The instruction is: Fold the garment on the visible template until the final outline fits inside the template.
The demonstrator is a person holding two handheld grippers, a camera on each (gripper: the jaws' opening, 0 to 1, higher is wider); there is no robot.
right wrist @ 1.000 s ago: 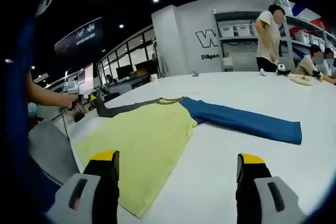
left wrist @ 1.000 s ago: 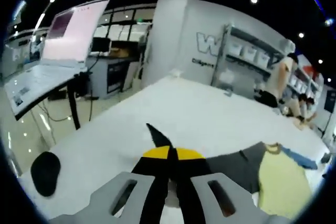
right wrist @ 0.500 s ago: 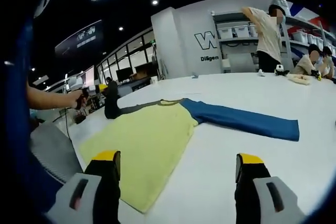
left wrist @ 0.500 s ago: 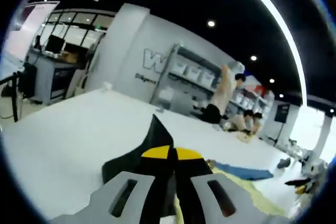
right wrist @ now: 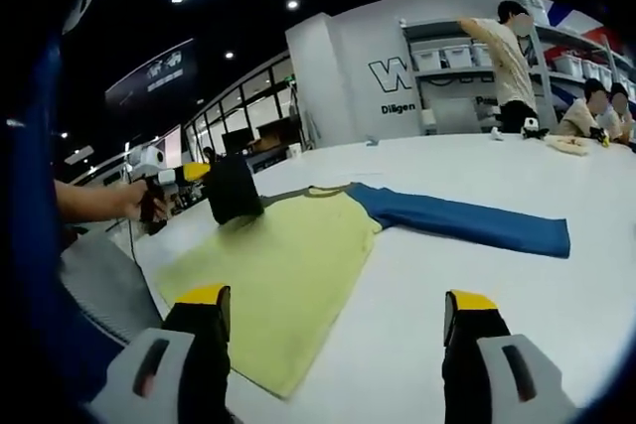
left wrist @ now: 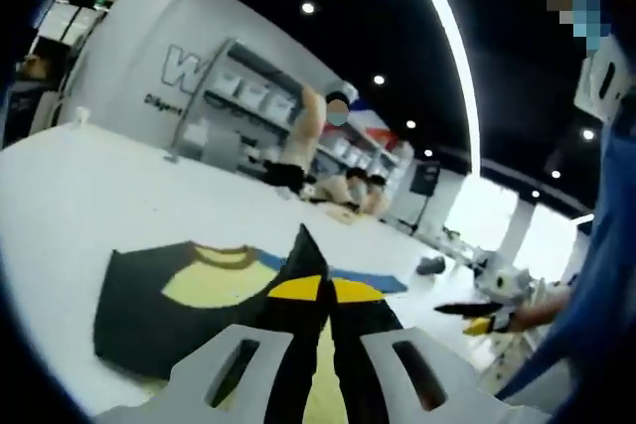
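Garment (right wrist: pixel 298 255)'s dark sleeve (left wrist: pixel 149 305) in closed left hand-held gripper (left wrist: pixel 320 290); right hand-held gripper (right wrist: pixel 333 310) agape, empty.

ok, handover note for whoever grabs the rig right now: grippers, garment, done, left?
Left gripper: shut on the dark sleeve, lifted off the table and carried in over the yellow body of the garment.
Right gripper: open, holding nothing, hovering at the hem end of the garment.
Garment: flat on the white table, blue sleeve stretched straight out to the side.
Done: dark sleeve fold under way, not laid down yet.
Left: lay that sleeve down on the body, fold in the blue sleeve, then fold the body. I can't make out a template outline from these views.
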